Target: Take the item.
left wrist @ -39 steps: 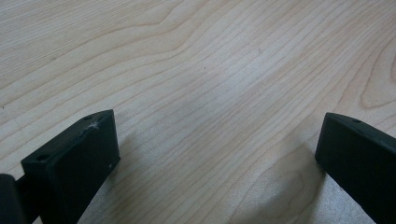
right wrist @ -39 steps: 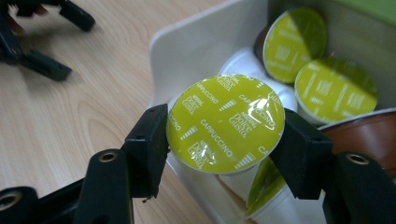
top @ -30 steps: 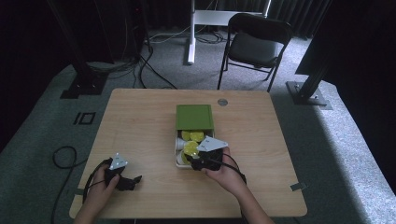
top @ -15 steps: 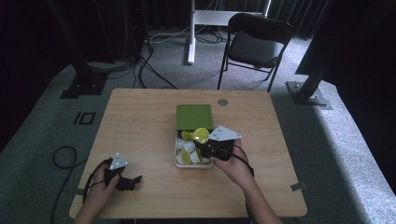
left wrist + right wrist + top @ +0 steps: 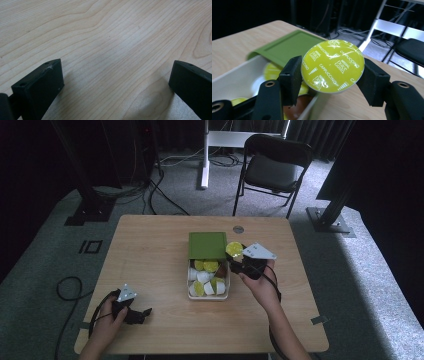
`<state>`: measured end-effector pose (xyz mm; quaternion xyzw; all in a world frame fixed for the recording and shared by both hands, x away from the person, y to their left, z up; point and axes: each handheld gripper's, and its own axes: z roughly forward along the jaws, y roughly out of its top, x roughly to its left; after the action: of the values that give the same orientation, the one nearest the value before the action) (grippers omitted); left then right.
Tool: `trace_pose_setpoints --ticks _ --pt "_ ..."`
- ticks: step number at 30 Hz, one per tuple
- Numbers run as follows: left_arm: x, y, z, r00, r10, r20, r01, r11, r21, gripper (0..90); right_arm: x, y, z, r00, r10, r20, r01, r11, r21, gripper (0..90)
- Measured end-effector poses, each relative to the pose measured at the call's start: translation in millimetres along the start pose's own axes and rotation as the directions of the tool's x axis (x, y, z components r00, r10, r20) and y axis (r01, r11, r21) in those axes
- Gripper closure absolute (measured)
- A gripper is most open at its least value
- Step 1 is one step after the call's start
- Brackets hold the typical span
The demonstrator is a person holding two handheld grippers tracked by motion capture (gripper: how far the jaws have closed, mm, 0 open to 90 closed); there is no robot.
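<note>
A white box (image 5: 189, 290) of several coffee capsules sits mid-table, its green lid (image 5: 207, 245) lying open behind it. My right gripper (image 5: 234, 256) hovers just right of the box and lid, shut on a yellow-topped capsule (image 5: 233, 249). Between its black jaws the capsule (image 5: 333, 65) shows its foil lid printed "Cappuccino", with the lid (image 5: 287, 47) and the box (image 5: 234, 80) below. My left gripper (image 5: 141, 314) rests near the table's front left corner. Its jaws stand wide apart over bare wood (image 5: 112, 50), nothing between them.
The wooden table (image 5: 150, 250) has a small round grommet (image 5: 238, 229) near its far edge. A black folding chair (image 5: 272, 167) stands behind the table, with cables on the carpet and a metal stand base (image 5: 327, 220) at the right.
My right gripper has lifted the yellow capsule out of the box and carried it up and to the right, beside the lid. The left gripper has stayed put.
</note>
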<state>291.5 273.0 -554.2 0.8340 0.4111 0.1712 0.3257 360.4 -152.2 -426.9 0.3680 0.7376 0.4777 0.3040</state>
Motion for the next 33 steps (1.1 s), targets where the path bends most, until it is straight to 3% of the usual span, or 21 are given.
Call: trace_pose_setpoints --ticks 3,4,7,13,21,33 --pt "0.0 0.0 0.0 1.0000 0.000 0.000 0.000 1.0000 0.000 0.5 -3.3 -1.2 1.0 0.9999 0.005 0.015 -0.005 1.000 -0.004 40.2" --pt "0.0 0.0 0.0 1.0000 0.000 -0.001 0.000 1.0000 0.000 0.6 -11.1 -4.7 4.3 0.9987 0.017 0.048 -0.017 1.000 0.000 40.1" --pt "-0.1 0.0 0.0 1.0000 -0.001 0.000 0.001 1.0000 0.000 0.6 -20.4 -10.4 9.3 0.9960 0.031 0.084 -0.032 0.999 0.008 40.2" --pt "0.0 0.0 0.0 1.0000 0.000 0.000 0.000 1.0000 0.000 0.5 -34.5 -25.1 22.2 0.9902 0.068 0.122 -0.073 0.997 0.034 40.1" --pt "-0.2 -0.1 0.0 1.0000 -0.002 0.001 0.002 1.0000 0.000 0.5 -49.0 -46.5 42.7 0.9856 0.088 0.144 -0.101 0.992 0.080 40.2" --pt "-0.1 0.0 0.0 1.0000 -0.002 0.000 0.002 1.0000 0.000 0.6 -63.0 -69.6 71.2 0.9754 0.151 0.160 -0.175 0.974 0.145 40.1"
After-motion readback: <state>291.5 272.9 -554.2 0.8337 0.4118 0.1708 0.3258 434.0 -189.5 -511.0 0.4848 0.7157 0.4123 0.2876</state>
